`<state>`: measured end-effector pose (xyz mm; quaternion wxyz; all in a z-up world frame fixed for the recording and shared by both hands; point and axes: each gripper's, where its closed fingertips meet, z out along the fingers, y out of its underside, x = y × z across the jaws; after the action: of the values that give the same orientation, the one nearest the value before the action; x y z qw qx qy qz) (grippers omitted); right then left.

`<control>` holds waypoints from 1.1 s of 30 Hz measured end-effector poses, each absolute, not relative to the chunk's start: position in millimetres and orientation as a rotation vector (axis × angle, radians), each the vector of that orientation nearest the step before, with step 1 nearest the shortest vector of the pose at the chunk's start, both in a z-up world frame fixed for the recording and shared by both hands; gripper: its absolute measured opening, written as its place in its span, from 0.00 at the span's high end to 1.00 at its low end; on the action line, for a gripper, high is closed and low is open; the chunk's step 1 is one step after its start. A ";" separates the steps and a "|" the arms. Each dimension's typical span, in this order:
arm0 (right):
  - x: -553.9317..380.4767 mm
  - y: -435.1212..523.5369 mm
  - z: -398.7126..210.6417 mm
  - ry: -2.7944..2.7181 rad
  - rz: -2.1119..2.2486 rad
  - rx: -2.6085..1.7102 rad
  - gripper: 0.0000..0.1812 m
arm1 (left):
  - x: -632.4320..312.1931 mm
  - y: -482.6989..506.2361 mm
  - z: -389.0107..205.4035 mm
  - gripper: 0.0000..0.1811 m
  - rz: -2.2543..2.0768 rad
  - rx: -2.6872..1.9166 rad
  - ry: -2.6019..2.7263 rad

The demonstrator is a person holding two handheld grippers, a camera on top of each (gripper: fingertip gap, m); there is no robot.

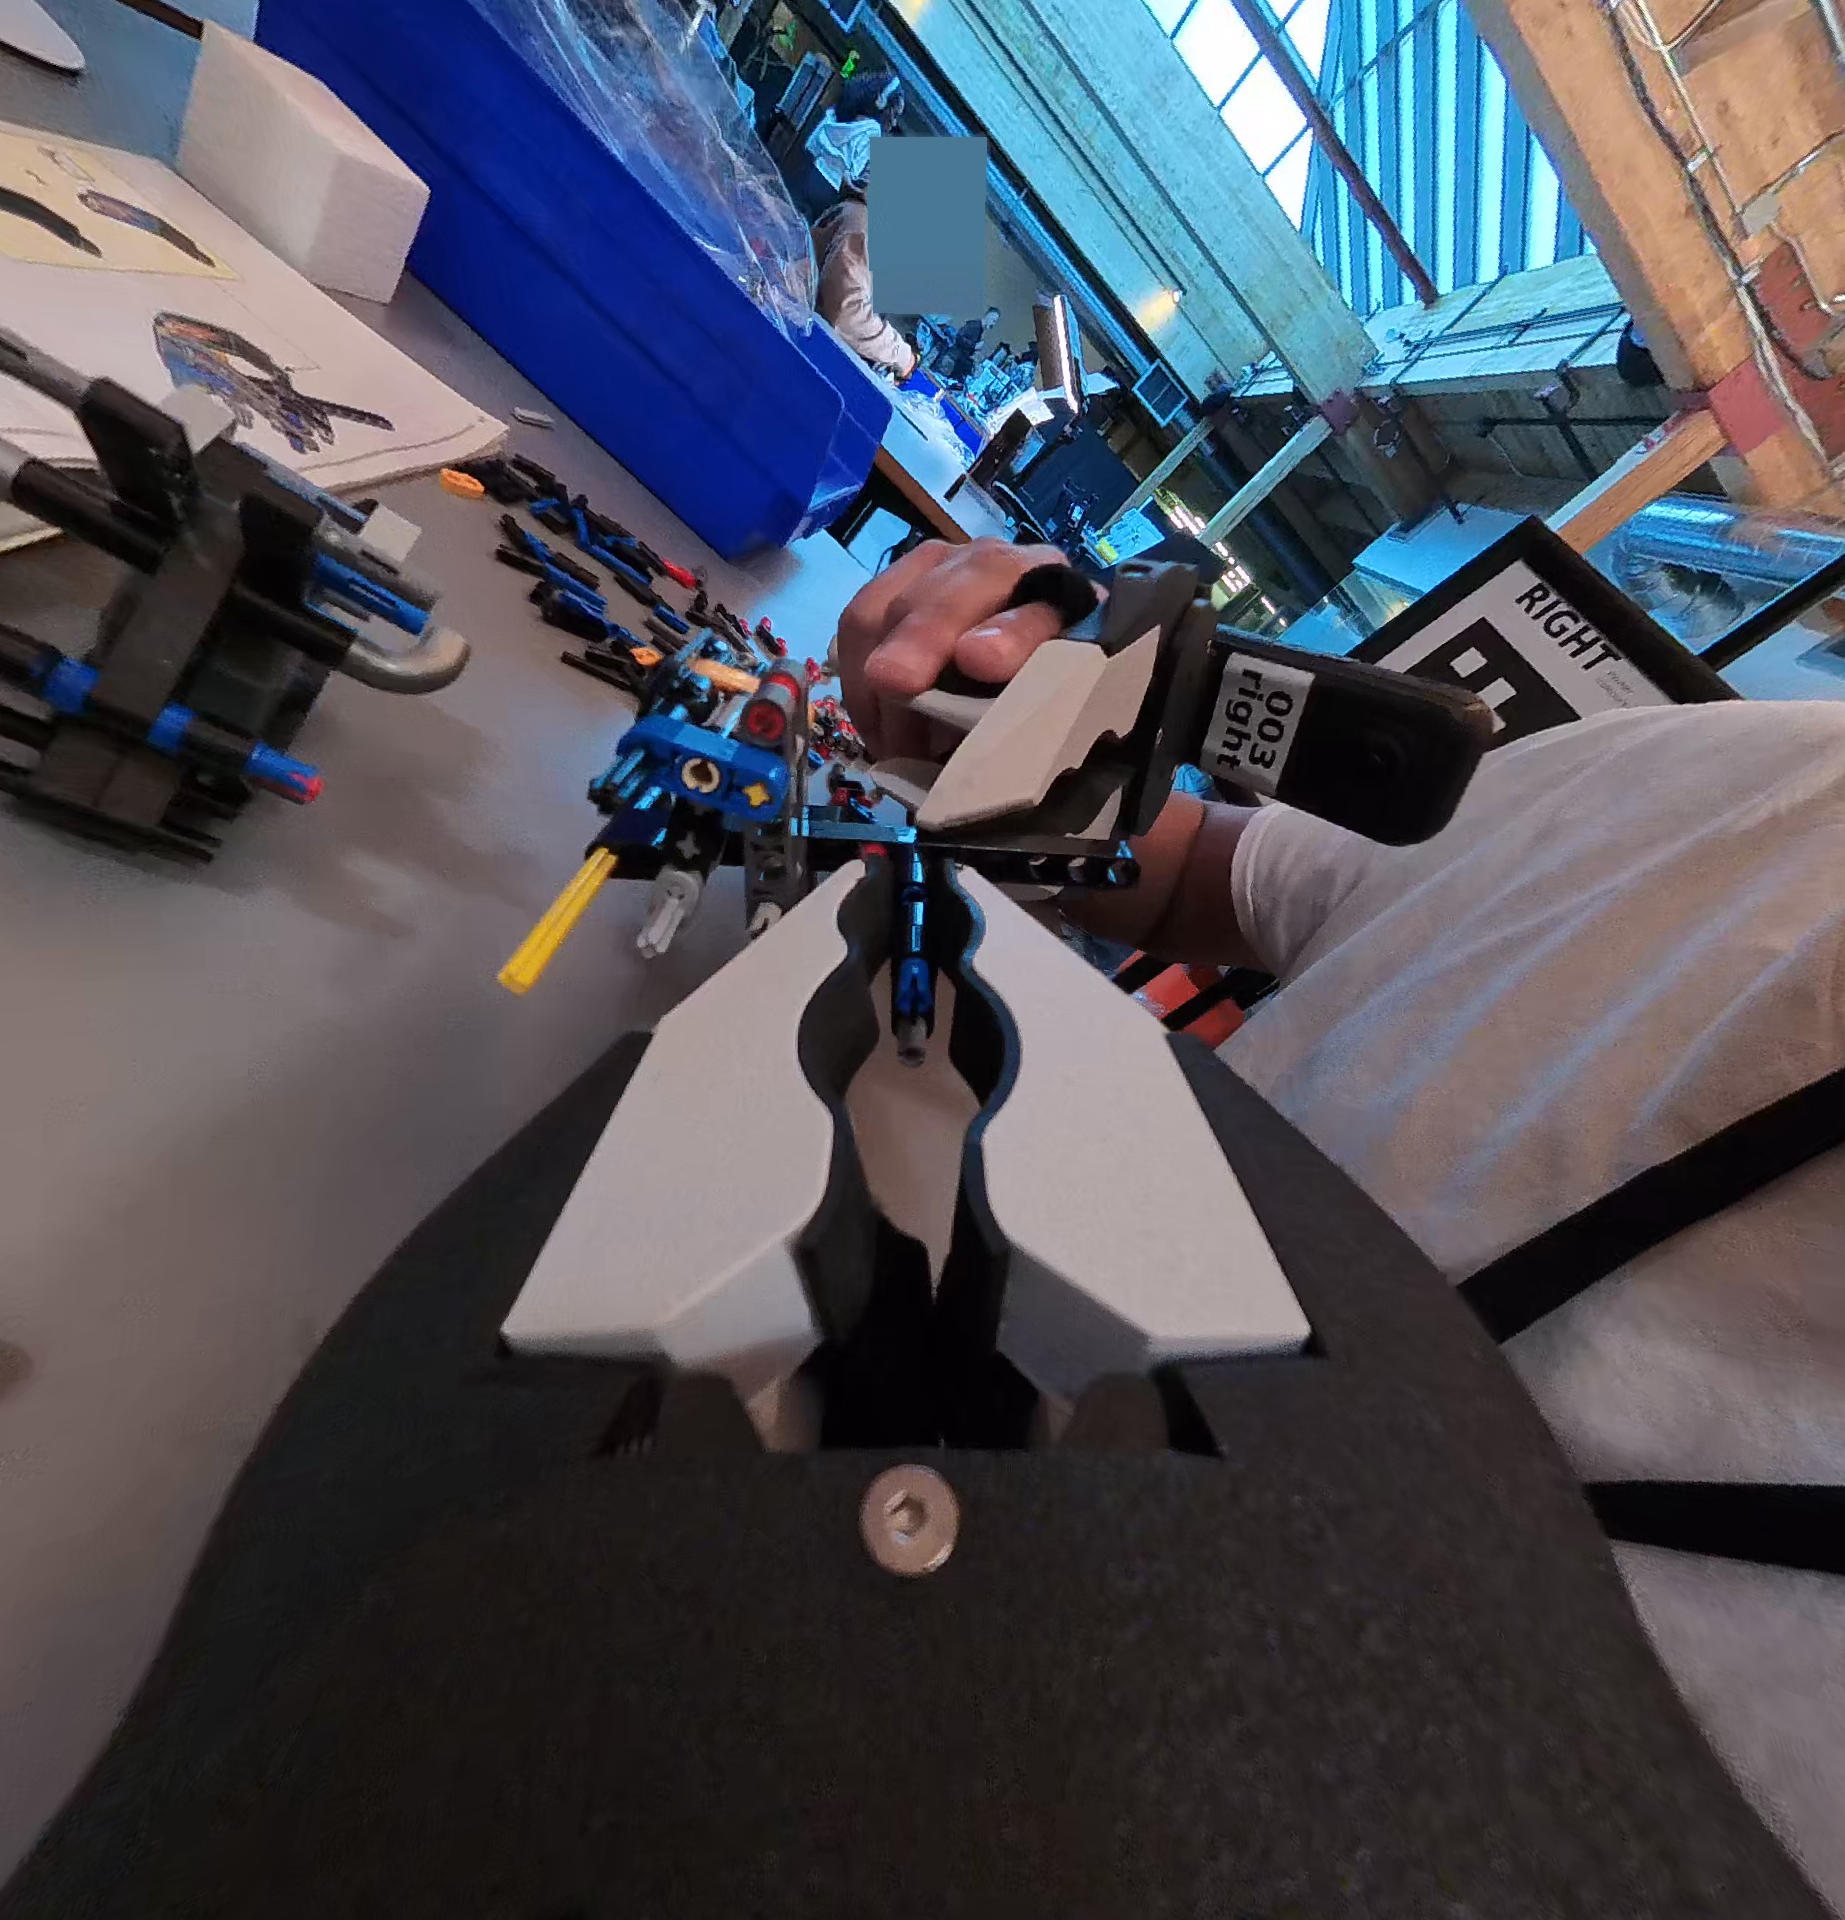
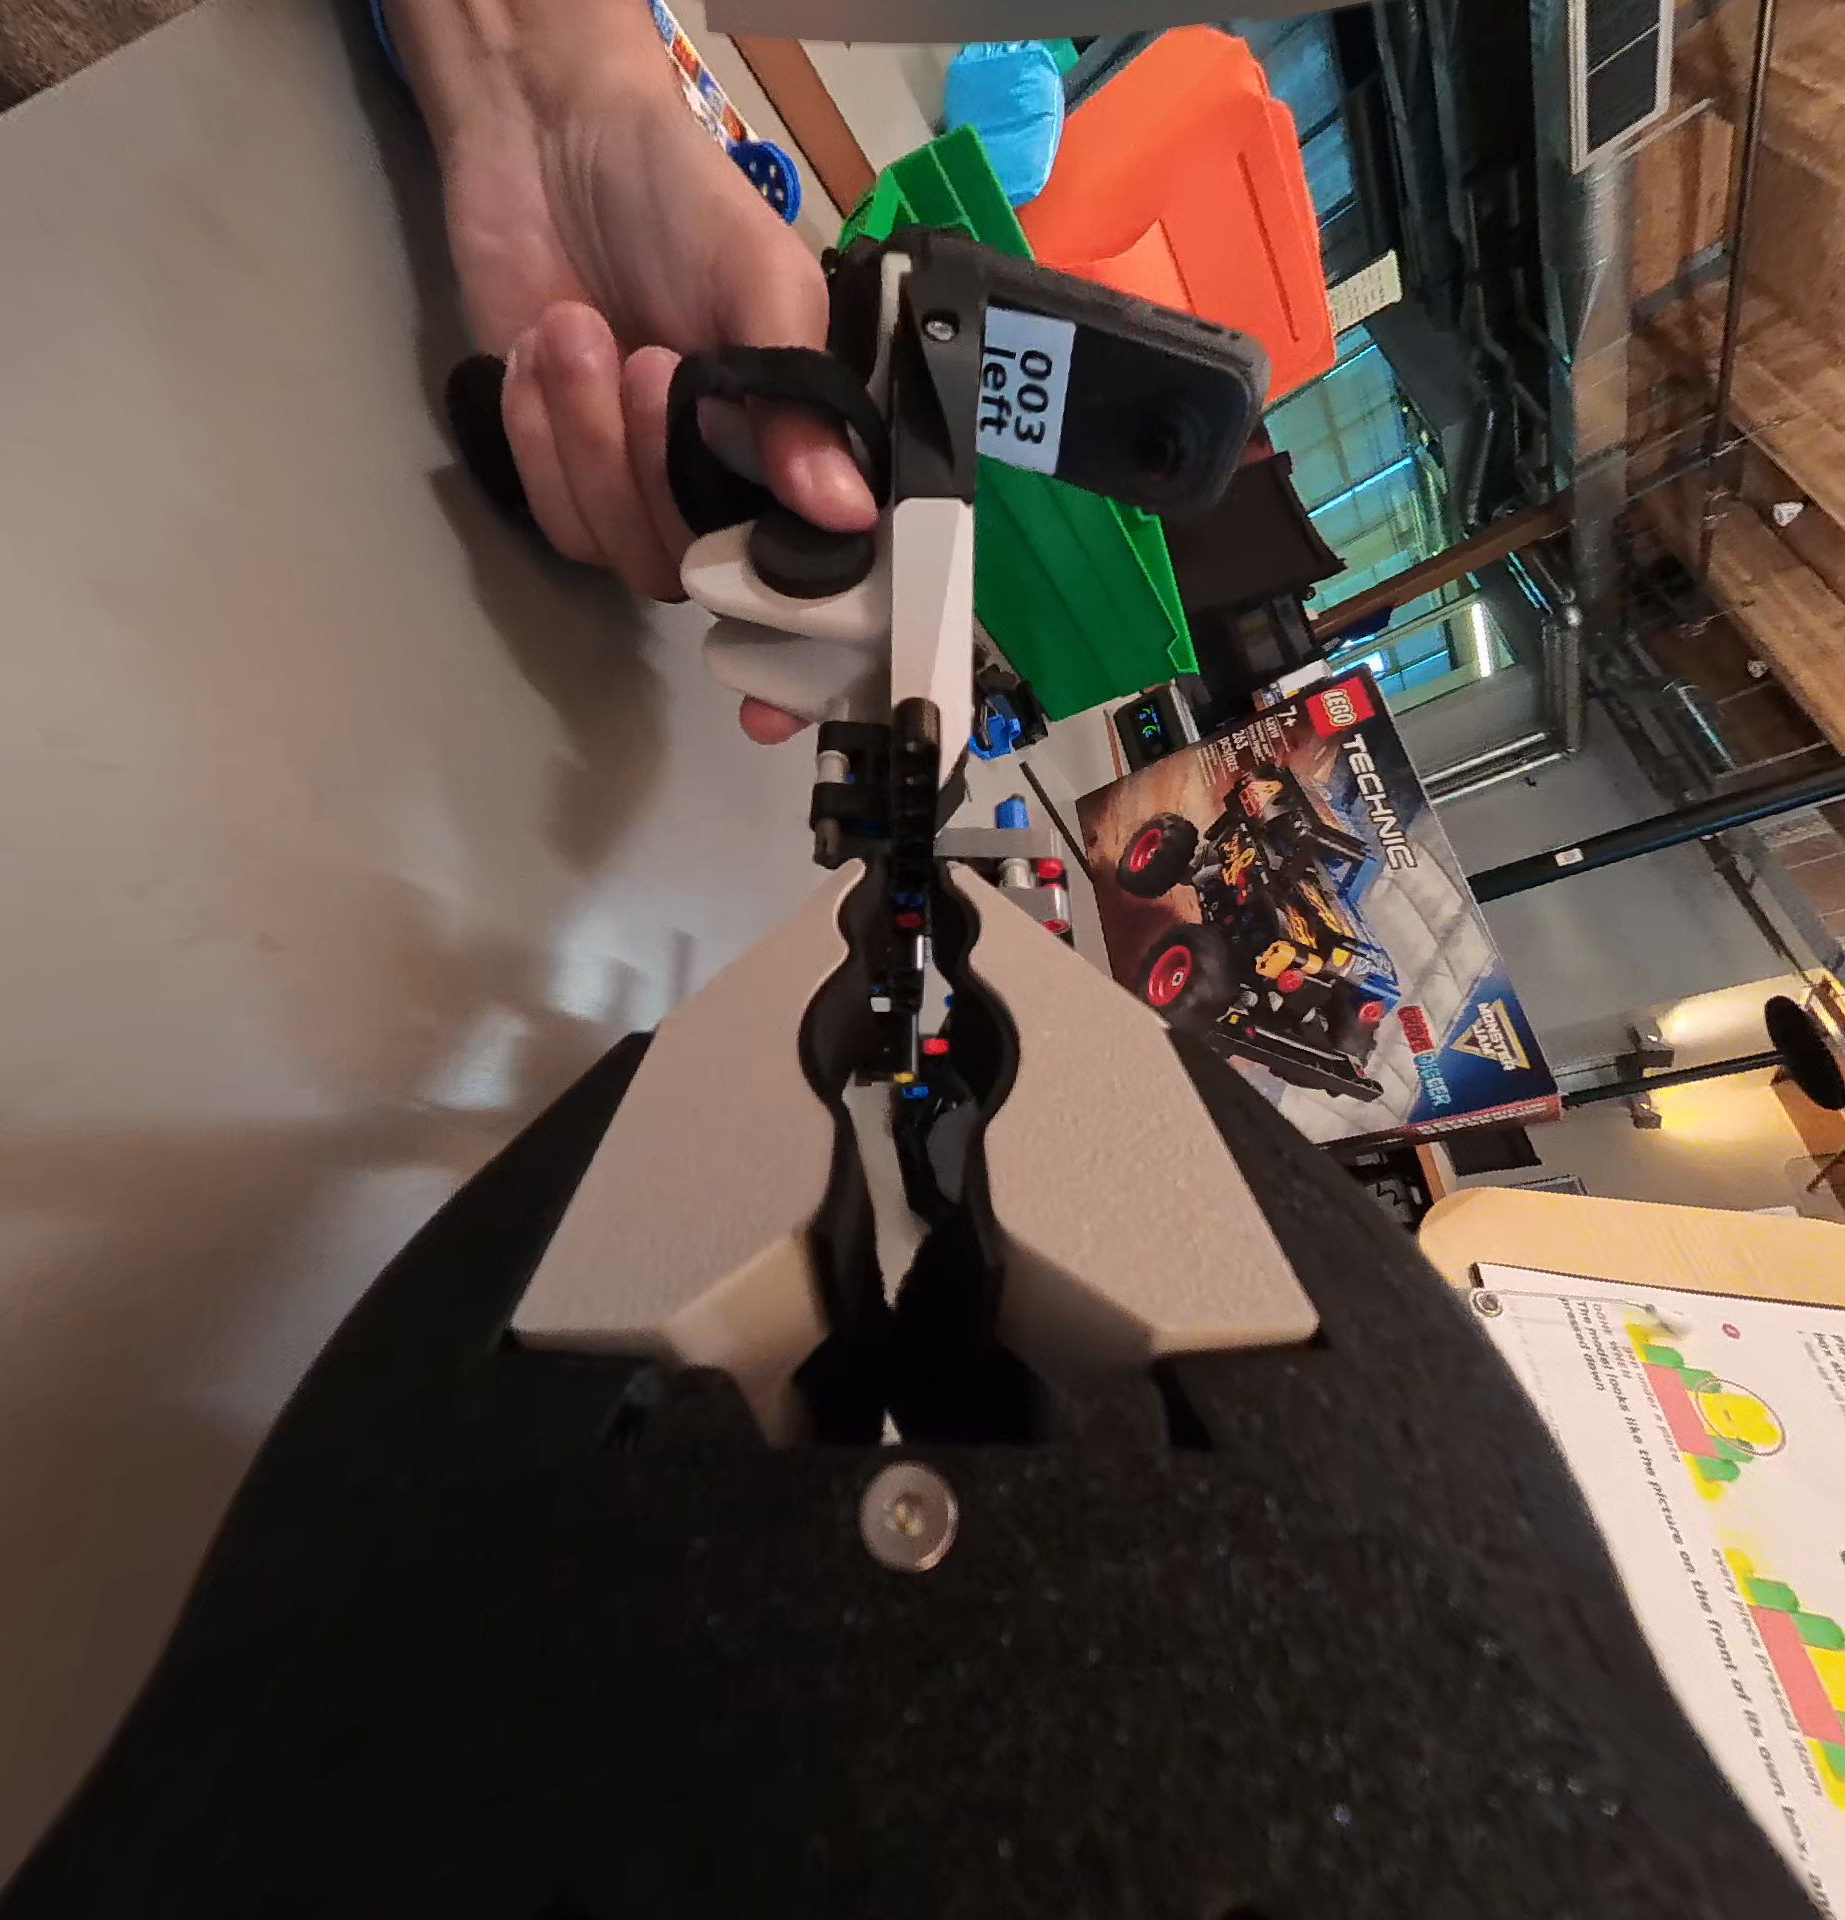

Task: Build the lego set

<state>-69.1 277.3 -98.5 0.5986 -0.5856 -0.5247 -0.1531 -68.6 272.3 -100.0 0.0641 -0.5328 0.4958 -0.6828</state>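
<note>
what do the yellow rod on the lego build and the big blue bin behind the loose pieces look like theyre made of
Yellow rod: likely hard plastic, smooth and slightly glossy, with uniform colour and moulded ridges along it. Blue bin: probably moulded plastic, semi-gloss, with soft highlights on its stepped wall.

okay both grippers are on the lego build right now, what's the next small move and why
Probably keep the right gripper steady and press the left gripper gently inward. Both look shut on the lego assembly, and the blue-and-black pin between the left's fingers appears not fully seated.
</note>
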 end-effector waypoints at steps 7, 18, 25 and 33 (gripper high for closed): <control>-67.8 278.3 -101.4 -1.193 -0.368 -1.382 0.97 | -66.8 273.8 -102.9 0.97 -1.957 -1.598 1.511; -68.2 274.9 -101.5 -1.235 -0.461 -1.319 0.97 | -69.6 268.0 -100.4 0.93 -1.875 -1.498 1.578; -49.2 274.3 -97.9 -1.196 -0.406 -1.324 0.97 | -69.9 277.1 -97.3 0.90 -1.797 -1.446 1.598; -3.6 262.2 -80.9 -1.084 -0.206 -1.384 0.97 | -69.1 292.7 -88.3 0.89 -1.644 -1.271 1.624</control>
<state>-3.6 262.2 -80.9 0.6331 -0.6053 -0.4740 -0.0900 -69.1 292.7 -88.3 0.2494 -0.4669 0.5962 -0.6036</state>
